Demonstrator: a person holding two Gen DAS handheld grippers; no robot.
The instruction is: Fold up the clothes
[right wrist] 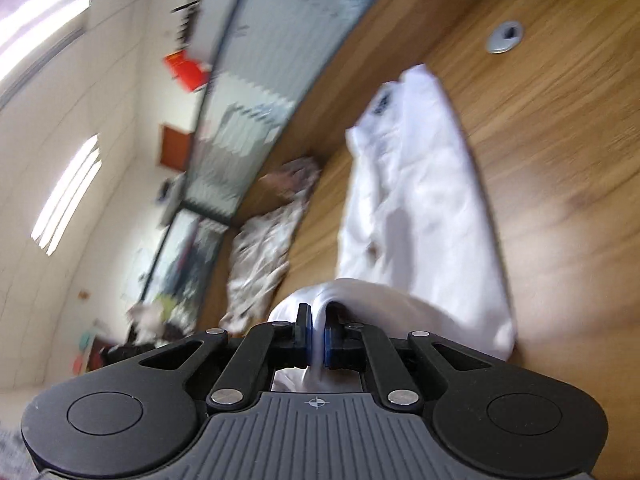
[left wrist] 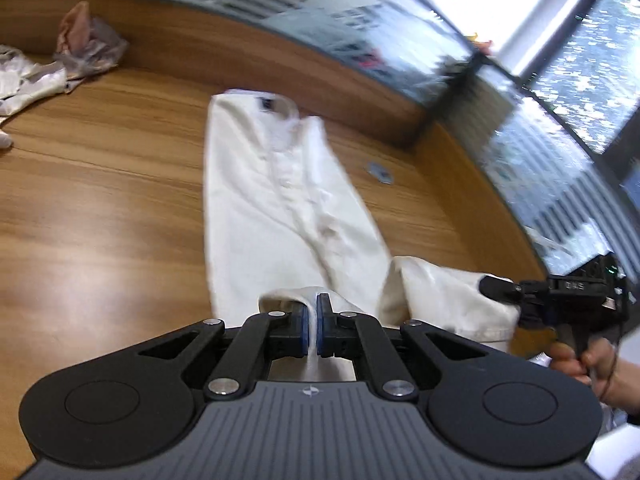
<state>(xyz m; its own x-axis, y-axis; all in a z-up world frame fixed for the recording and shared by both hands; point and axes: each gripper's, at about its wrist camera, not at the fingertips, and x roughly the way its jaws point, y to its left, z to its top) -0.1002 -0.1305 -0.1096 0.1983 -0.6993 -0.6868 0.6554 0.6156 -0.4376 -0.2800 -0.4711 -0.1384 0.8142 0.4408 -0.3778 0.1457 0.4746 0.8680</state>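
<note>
A: While both ends of the hem are being pinched, what is sitting nearest?

B: Item one: the left gripper (left wrist: 312,322), jaws closed down on a fold of the white shirt (left wrist: 276,200). Item two: the right gripper (left wrist: 490,286), likewise clamped on the shirt's near edge, with a hand (left wrist: 580,360) gripping its handle at the frame's edge.

A: And the shirt itself?

B: It is lying lengthwise on the wooden table (left wrist: 100,200), collar (left wrist: 280,106) at the far end, sides seemingly already folded in to a narrow strip. The near end is lifting off the wood.

A: So how much is remaining?

B: By my reckoning, the lengthwise fold toward the collar is only beginning; laying it over and flattening it are still waiting.

A: Further out?

B: A round grey cap (left wrist: 380,172) is sitting in the table beside the shirt. A heap of crumpled clothes (left wrist: 80,48) is waiting near the far edge, unfolded.

A: Anything unclear?

B: Both views are blurring; the sleeves are hiding under the fold, and the heap's contents are proving impossible to tell apart.
</note>
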